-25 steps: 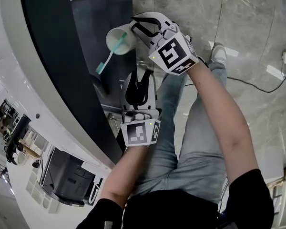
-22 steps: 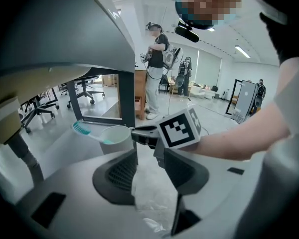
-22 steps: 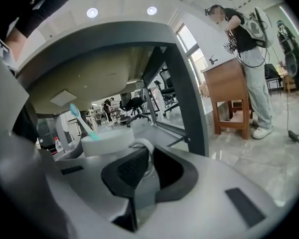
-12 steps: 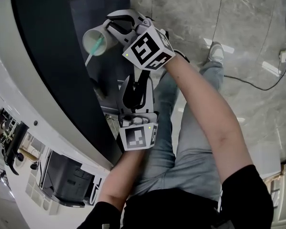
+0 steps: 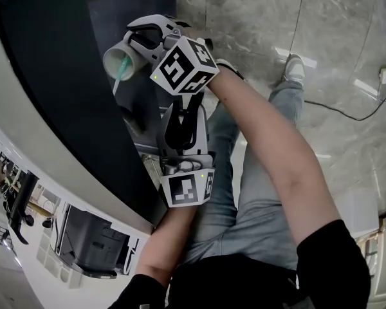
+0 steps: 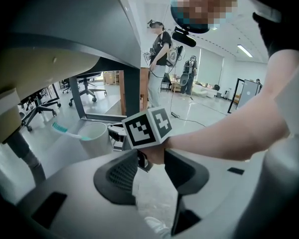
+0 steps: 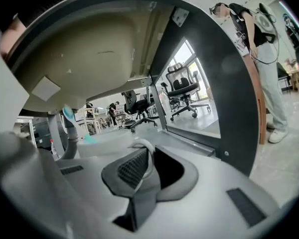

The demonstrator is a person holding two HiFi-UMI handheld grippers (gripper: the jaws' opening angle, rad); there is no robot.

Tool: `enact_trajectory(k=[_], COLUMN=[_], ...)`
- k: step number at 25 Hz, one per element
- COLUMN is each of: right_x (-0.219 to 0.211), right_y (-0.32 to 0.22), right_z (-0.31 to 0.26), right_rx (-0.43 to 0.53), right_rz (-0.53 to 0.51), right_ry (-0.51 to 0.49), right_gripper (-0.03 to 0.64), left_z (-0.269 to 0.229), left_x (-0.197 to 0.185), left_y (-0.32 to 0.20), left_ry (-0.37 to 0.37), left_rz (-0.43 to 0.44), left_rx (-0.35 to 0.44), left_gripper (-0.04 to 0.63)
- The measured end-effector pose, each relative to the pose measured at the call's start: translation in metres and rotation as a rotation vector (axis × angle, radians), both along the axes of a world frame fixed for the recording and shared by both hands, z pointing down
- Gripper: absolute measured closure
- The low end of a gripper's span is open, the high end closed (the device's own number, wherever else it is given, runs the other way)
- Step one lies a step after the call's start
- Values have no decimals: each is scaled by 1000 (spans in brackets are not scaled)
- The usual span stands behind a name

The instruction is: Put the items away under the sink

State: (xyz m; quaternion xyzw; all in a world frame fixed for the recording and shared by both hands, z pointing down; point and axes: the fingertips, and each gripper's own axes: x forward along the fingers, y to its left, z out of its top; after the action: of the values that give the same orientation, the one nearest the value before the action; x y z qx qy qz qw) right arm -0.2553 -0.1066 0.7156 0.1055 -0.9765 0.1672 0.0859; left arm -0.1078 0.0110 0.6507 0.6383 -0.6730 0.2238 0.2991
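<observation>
Cup (image 5: 119, 60) and toothbrush (image 5: 118, 74) have swung left, handle pinched in right gripper (image 5: 138, 38), mid-stowing under the sink (image 7: 84, 54); setting down seems next; left gripper (image 5: 180, 106) gapes empty.

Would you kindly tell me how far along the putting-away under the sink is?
Done: nothing visibly stowed. In hand: the right gripper is shut on the handle of the cup, with the toothbrush inside, held at the dark cabinet frame. The left gripper is open and empty. Left: set the cup down under the sink and release.
</observation>
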Motion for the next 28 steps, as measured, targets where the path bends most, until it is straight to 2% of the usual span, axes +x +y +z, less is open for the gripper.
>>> enact_trajectory(k=[7, 11, 18, 23, 28], right_x=[-19, -20, -5, 16, 58], right_y=[18, 20, 17, 9, 4], right_z=[-2, 2, 11, 22, 34], right_rx=[38, -16, -69, -133, -165], right_rz=[-62, -62, -52, 9, 67], right_ry=[0, 12, 33, 57, 119], right_gripper=[561, 560, 469, 466, 469], left_z=[0, 0, 0, 1, 1], left_x=[-6, -4, -5, -5, -4], left_y=[8, 2, 1, 4, 3], left_ry=[-26, -22, -29, -36, -19], left_rz=[-33, -13, -15, -19, -27], left_rx=[8, 4, 11, -1, -11], left_gripper=[414, 414, 414, 415, 416])
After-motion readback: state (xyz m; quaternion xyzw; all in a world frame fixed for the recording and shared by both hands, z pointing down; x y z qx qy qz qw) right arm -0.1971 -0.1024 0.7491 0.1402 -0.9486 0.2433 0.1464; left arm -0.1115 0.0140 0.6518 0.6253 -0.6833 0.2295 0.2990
